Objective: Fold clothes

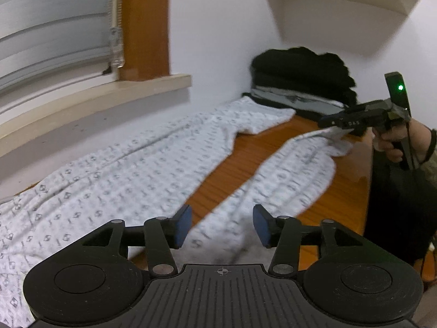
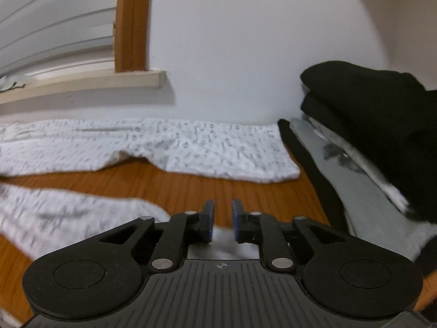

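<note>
1. The thing to fold is a pair of white patterned trousers (image 1: 153, 161). They lie spread out on the brown wooden table (image 1: 245, 158), with the two legs opened apart like a letter V and bare wood showing between them.

2. I will use the stack of folded clothes (image 1: 300, 82) as my marker. It sits at the far end of the table, by the wall. It looks like the place where finished clothes go.

3. One leg runs along the wall, and its end stops just beside the stack. The other leg lies nearer the person, and its end is a little way off from the stack.

4. The right gripper (image 2: 221, 222) is over the end of that nearer leg, close to the stack. Its blue pads are only a small way apart, with white cloth low between them. The pads do not look like they are pressing on the cloth, so I think it holds nothing.

5. The left gripper (image 1: 221, 225) is far from the stack, above the top part of the trousers. Its blue pads (image 1: 183, 225) are wide apart and nothing is between them.

6. I think the legs are laid flat so one can go on top of the other. The cloth is soft and may slide or bunch up.
</note>
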`<state>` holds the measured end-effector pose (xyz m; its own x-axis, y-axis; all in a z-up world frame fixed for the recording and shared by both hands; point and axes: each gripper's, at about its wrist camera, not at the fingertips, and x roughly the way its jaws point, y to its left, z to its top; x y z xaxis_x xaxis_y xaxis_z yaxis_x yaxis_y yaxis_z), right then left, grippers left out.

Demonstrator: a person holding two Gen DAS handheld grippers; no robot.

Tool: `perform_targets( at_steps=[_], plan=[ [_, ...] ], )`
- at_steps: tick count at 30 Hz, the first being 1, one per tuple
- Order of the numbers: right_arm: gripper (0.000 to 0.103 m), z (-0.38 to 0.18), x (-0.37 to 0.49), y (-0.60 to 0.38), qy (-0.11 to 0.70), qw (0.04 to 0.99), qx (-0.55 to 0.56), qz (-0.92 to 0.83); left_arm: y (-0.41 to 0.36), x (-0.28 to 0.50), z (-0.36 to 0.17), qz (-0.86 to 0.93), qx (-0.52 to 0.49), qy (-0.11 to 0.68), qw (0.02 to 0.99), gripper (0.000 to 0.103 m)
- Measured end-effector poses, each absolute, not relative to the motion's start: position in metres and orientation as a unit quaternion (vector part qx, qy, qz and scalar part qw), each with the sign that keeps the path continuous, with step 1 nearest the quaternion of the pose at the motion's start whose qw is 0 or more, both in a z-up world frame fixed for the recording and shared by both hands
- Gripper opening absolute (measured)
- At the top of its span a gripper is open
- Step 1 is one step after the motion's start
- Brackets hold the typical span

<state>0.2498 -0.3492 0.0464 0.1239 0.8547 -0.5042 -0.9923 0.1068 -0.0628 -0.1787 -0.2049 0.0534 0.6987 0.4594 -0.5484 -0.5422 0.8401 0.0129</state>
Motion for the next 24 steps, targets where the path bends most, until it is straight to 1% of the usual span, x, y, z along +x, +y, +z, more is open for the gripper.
perform_targets(
  at_steps=[2, 4, 5, 7, 8, 10, 11, 13, 15, 16, 17, 18, 19, 21, 24],
  plan=[
    [0.023, 0.044, 0.252, -0.365, 0.177, 0.722, -0.202, 0.638, -0.211, -0.176, 0.050, 0.265, -0.068, 0.284, 0.919, 0.053],
    [0.031, 0.041, 0.256, -0.378, 0.185, 0.723, -0.205, 0.634, -0.214, -0.173, 0.044, 0.256, -0.067, 0.296, 0.918, 0.050],
    [0.033, 0.039, 0.258, -0.382, 0.189, 0.723, -0.205, 0.632, -0.215, -0.172, 0.042, 0.255, -0.067, 0.301, 0.916, 0.049],
    [0.040, 0.036, 0.263, -0.386, 0.199, 0.724, -0.200, 0.629, -0.215, -0.172, 0.038, 0.256, -0.065, 0.308, 0.914, 0.042],
    [0.040, 0.034, 0.266, -0.388, 0.205, 0.725, -0.197, 0.628, -0.216, -0.173, 0.036, 0.257, -0.064, 0.310, 0.913, 0.041],
    [0.044, 0.032, 0.268, -0.389, 0.211, 0.722, -0.193, 0.630, -0.216, -0.173, 0.035, 0.256, -0.062, 0.313, 0.912, 0.034],
    [0.046, 0.033, 0.267, -0.387, 0.209, 0.717, -0.192, 0.636, -0.216, -0.174, 0.035, 0.258, -0.060, 0.312, 0.912, 0.033],
    [0.053, 0.036, 0.264, -0.383, 0.205, 0.707, -0.191, 0.649, -0.216, -0.174, 0.036, 0.261, -0.056, 0.311, 0.912, 0.023],
    [0.054, 0.038, 0.259, -0.377, 0.209, 0.695, -0.192, 0.661, -0.219, -0.176, 0.036, 0.263, -0.052, 0.309, 0.913, 0.018],
    [0.053, 0.038, 0.257, -0.374, 0.212, 0.691, -0.193, 0.664, -0.220, -0.177, 0.036, 0.263, -0.050, 0.308, 0.913, 0.015],
    [0.050, 0.038, 0.256, -0.371, 0.215, 0.689, -0.193, 0.665, -0.221, -0.178, 0.036, 0.264, -0.049, 0.306, 0.913, 0.014],
    [0.026, 0.038, 0.256, -0.368, 0.219, 0.686, -0.193, 0.667, -0.222, -0.179, 0.036, 0.264, -0.049, 0.305, 0.914, 0.012],
    [0.008, 0.038, 0.256, -0.365, 0.224, 0.682, -0.193, 0.669, -0.223, -0.180, 0.037, 0.265, -0.049, 0.302, 0.914, 0.010],
    [0.007, 0.041, 0.259, -0.362, 0.217, 0.689, -0.182, 0.668, -0.223, -0.183, 0.039, 0.269, -0.052, 0.294, 0.916, 0.004],
    [0.006, 0.051, 0.271, -0.356, 0.209, 0.715, -0.144, 0.651, -0.223, -0.188, 0.044, 0.275, -0.056, 0.277, 0.919, 0.002]
  ],
)
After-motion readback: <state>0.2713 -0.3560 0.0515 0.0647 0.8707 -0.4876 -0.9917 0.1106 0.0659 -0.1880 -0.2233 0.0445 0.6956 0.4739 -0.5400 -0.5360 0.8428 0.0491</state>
